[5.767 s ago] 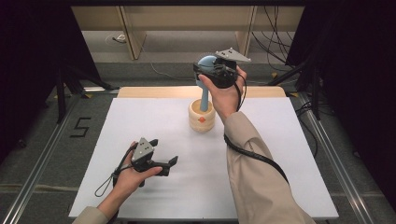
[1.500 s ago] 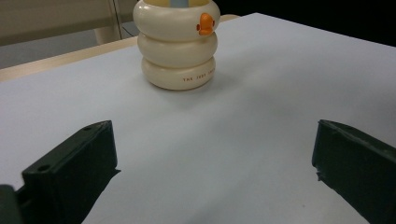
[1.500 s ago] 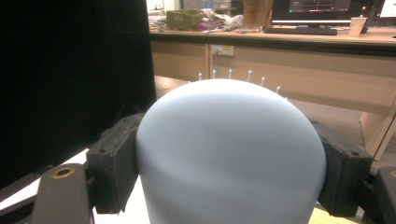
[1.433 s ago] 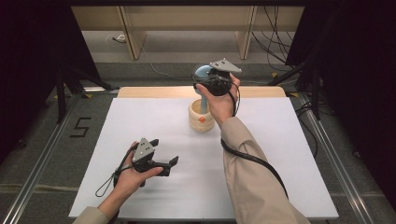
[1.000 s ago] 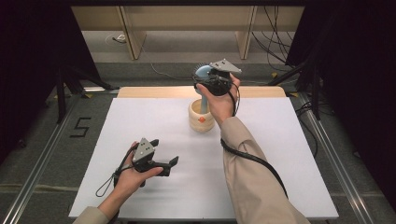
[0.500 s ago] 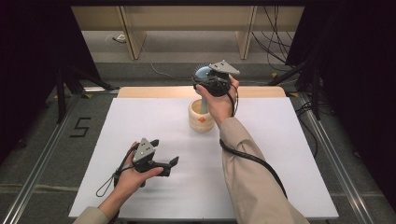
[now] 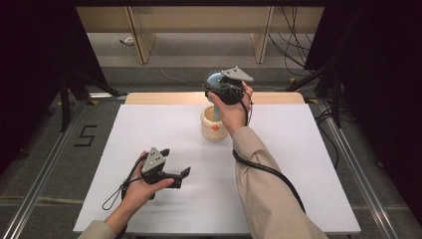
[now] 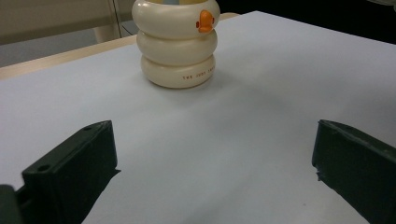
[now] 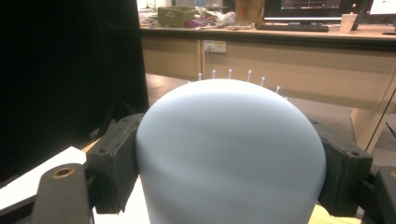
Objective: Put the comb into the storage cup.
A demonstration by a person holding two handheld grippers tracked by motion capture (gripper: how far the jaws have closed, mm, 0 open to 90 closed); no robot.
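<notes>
My right gripper [image 7: 222,89], top centre of frame, is clamped on the blue brush head [image 9: 231,154], handle down in the cream holder [image 7: 214,123]. Looks light, rigid, smooth plastic, so grip the head's sides, not the bristles. Left gripper [image 7: 171,167] rests lower left, jaws wide, nothing in them.

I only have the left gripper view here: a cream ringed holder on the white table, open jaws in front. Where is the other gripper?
Observer: The right gripper is above the holder, in the high view.
Operator: Is it holding anything?
Observer: Yes, its jaws clamp a pale blue brush head from both sides.
Operator: Bristles?
Observer: White bristle tips show behind the head's top edge.
</notes>
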